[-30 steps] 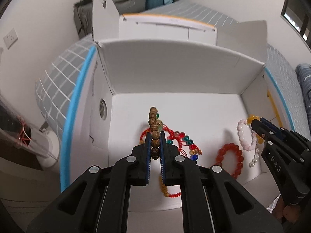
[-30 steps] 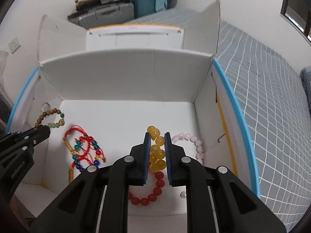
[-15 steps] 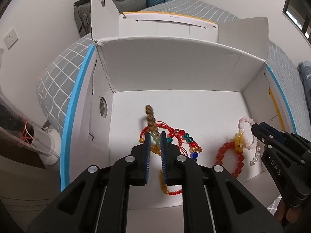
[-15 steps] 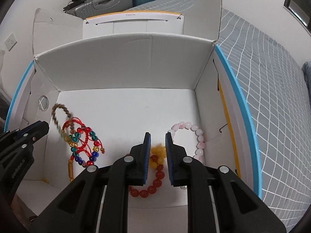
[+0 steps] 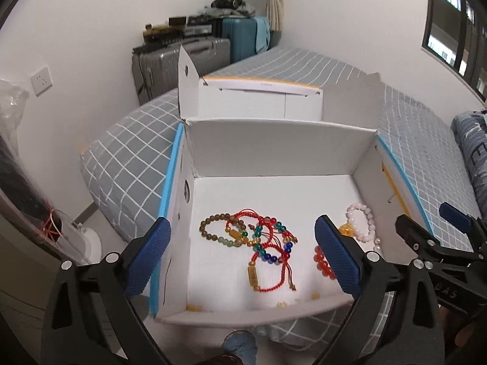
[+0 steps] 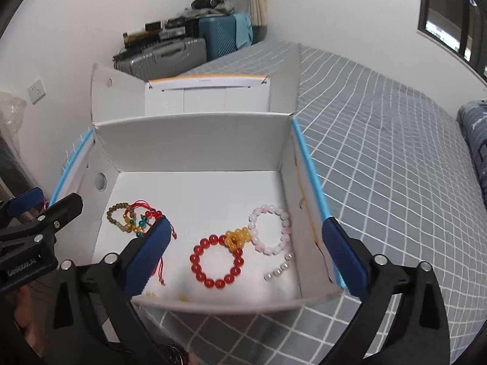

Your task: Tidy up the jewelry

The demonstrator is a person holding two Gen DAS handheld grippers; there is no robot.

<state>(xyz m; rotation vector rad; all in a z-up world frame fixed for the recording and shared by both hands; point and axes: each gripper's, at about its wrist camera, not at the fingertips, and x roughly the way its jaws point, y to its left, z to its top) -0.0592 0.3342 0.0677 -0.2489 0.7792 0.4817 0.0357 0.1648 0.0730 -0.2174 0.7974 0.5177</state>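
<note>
So all the jewelry sits on the floor of the white box (image 6: pixel 194 143), nothing in either of my grippers. Wooden bead bracelet (image 5: pixel 213 231) lies at the left, touching the red cord bracelets (image 5: pixel 268 243) tangled beside it. To the right, the red bead bracelet (image 6: pixel 216 261) lies flat, the yellow bead bracelet (image 6: pixel 237 237) bunched on its rim and touching the pink bead bracelet (image 6: pixel 269 232); a short silver bead strand (image 6: pixel 278 269) lies just beside that. My guess: grouped left and right so each hand served its own side.

Left gripper (image 5: pixel 243 255) spread wide, empty, above the near edge. Right gripper (image 6: pixel 246 258) likewise wide apart, empty.

Hard to read: my blue pads cover part of the cord tangle and, in the left view, most of the red beads. Small yellowish bits along the near wall, can't tell what. Box sits on a grey checked bed (image 6: pixel 380 140).
</note>
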